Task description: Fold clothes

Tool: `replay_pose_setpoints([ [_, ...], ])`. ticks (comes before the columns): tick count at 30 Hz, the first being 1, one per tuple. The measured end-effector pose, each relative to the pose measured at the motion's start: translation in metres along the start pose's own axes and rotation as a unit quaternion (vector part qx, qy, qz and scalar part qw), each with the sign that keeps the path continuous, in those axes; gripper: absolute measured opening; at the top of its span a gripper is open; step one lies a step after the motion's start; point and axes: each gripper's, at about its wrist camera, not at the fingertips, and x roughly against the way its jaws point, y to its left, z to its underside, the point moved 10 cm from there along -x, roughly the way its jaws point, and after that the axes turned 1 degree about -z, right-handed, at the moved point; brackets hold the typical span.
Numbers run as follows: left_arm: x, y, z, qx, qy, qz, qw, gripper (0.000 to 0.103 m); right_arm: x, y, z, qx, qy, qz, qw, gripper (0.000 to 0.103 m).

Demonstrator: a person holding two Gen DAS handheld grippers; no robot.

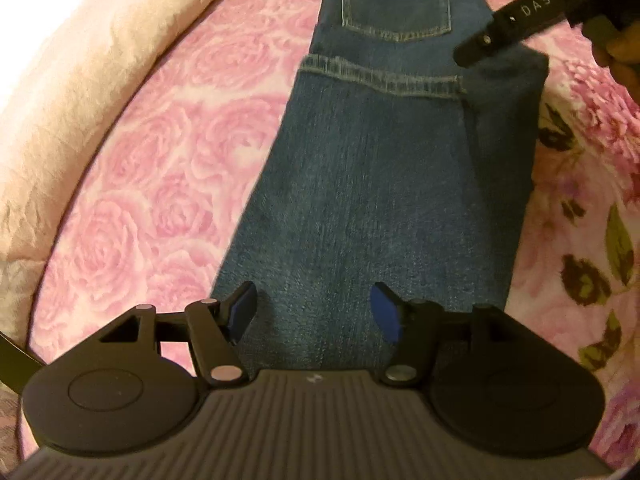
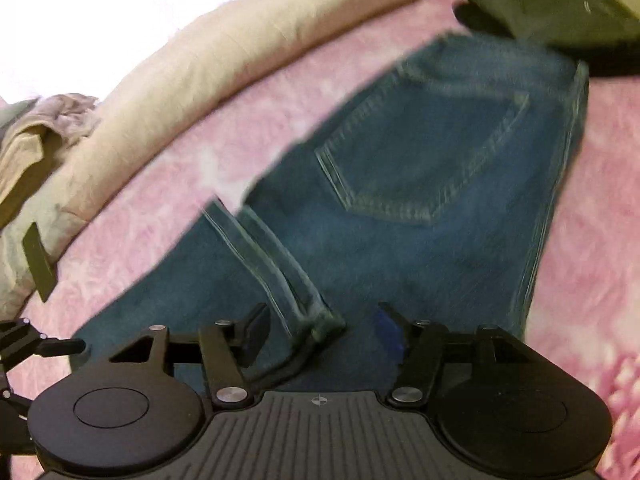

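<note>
Nearest the left wrist camera, the left gripper (image 1: 314, 312) hangs with its fingers (image 1: 244, 308) apart over the folded leg of the blue jeans (image 1: 372, 184), nothing clamped between them. Over the leg hem (image 2: 280, 264) in the right wrist view, the right gripper (image 2: 320, 336) also has its fingers apart and holds nothing. Farther off, the jeans lie flat on the pink rose-patterned bed cover (image 1: 160, 160) with the back pocket (image 2: 424, 160) facing up, a cream blanket (image 2: 240, 40) bunched along the far edge and a dark folded garment (image 2: 560, 20) just beyond the waistband.
</note>
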Motion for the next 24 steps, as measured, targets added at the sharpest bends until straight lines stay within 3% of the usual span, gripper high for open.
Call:
replay_pose_setpoints([
  [4, 0.0, 0.006, -0.003, 0.024, 0.003, 0.002, 0.9997, 0.059, -0.003, 0.041, -0.015, 0.085, -0.017, -0.062, 0.994, 0.061],
  [7, -0.018, 0.002, 0.001, 0.034, 0.024, 0.007, 0.9991, 0.059, -0.038, 0.063, -0.021, 0.117, -0.001, -0.105, 0.988, 0.057],
  [11, -0.034, 0.0, 0.008, 0.051, 0.038, 0.008, 0.9979, 0.06, -0.104, 0.055, -0.013, 0.111, 0.077, -0.11, 0.985, 0.057],
  [15, -0.014, 0.005, 0.0, 0.045, 0.024, -0.008, 0.9987, 0.06, -0.091, 0.058, -0.028, 0.143, 0.046, -0.092, 0.984, 0.057],
  [18, -0.006, 0.011, 0.007, 0.033, 0.031, -0.019, 0.9988, 0.06, -0.087, 0.057, -0.018, 0.141, 0.057, -0.102, 0.983, 0.058],
  [24, -0.006, 0.031, 0.04, -0.006, 0.045, -0.012, 0.9989, 0.062, -0.078, 0.048, -0.003, 0.132, 0.067, -0.069, 0.987, 0.058],
])
